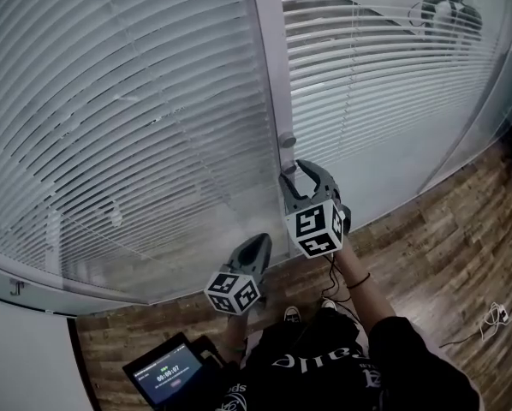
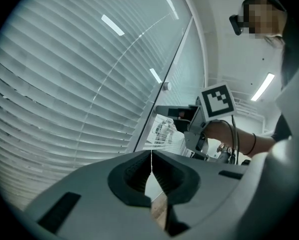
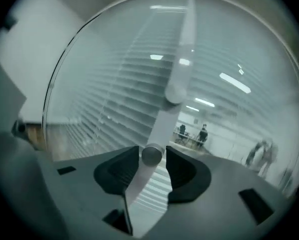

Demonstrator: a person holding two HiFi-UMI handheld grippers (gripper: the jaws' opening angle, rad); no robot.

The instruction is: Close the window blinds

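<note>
Reaching up to the white post [image 1: 271,75] between two glass panes, the right tongs [image 1: 294,171] stand wide open with the lower knob [image 3: 151,155] of the post between their pads. The right gripper view shows a thin gap at the sides of the knob, so the pads flank it without pressing on it. The left tongs [image 1: 263,238] hang lower and to the left of the post. Their tips are closed together with only a hairline slit between them, and they hold nothing.

There are two tongs, and each carries one cube with black-and-white square markers: the left cube [image 1: 235,291] and the right cube [image 1: 316,228]. The post bears two round knobs, the upper knob [image 1: 288,141] just above the lower one. There are two sets of white slatted blinds behind the glass. The left blinds [image 1: 128,118] look fairly dense. The right blinds [image 1: 376,67] have slats standing apart enough for the room beyond to show through.

A wooden plank floor [image 1: 444,238] runs along the base of the glass wall. At the bottom left of the head view is one dark device [image 1: 169,372] with a lit screen showing a row of digits too small to read surely. The person's dark shirt carries pale lettering, seen upside down, that I cannot make out.
</note>
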